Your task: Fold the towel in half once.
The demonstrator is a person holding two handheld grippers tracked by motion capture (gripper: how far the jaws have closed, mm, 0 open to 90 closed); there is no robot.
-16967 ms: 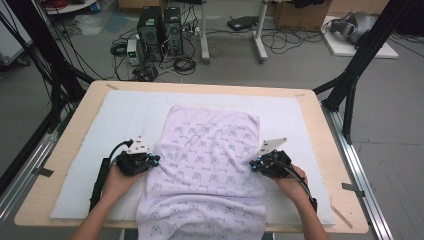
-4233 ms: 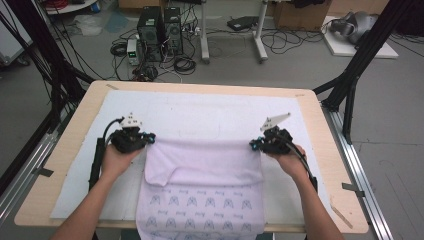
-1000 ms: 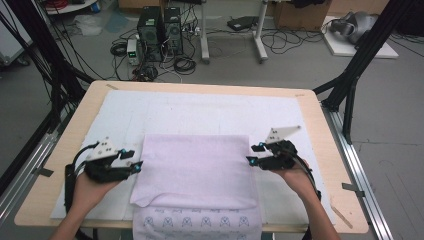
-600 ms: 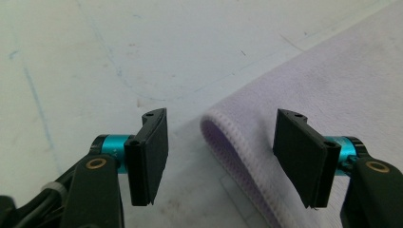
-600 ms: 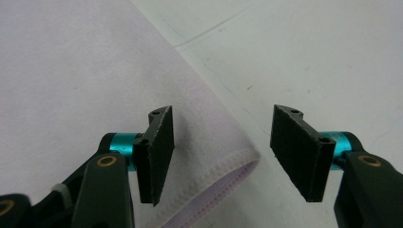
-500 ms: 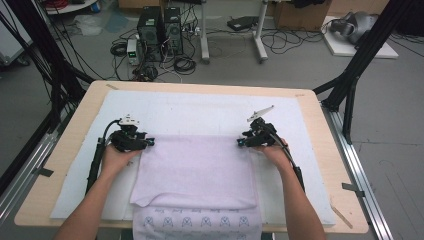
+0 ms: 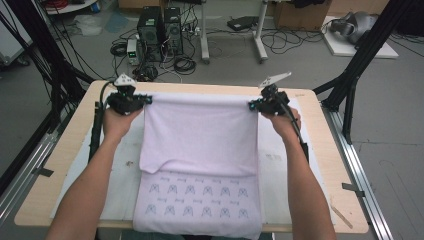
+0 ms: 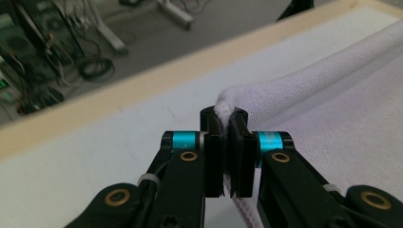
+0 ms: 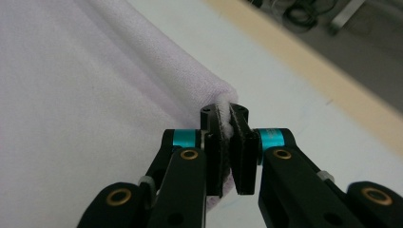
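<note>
Two forearms of mine come up from the bottom of the high view, either side of the lilac towel (image 7: 200,145), whose printed near end lies at the lower middle of the frame on the white mat (image 7: 120,175). Farther up, the left gripper (image 7: 142,100) has just clenched on the towel's upper-left corner, fabric pinched between the jaws; the right gripper (image 7: 254,105) likewise grips the upper-right corner. Beyond the table (image 7: 210,88), computer towers (image 7: 160,25) stand at top.
</note>
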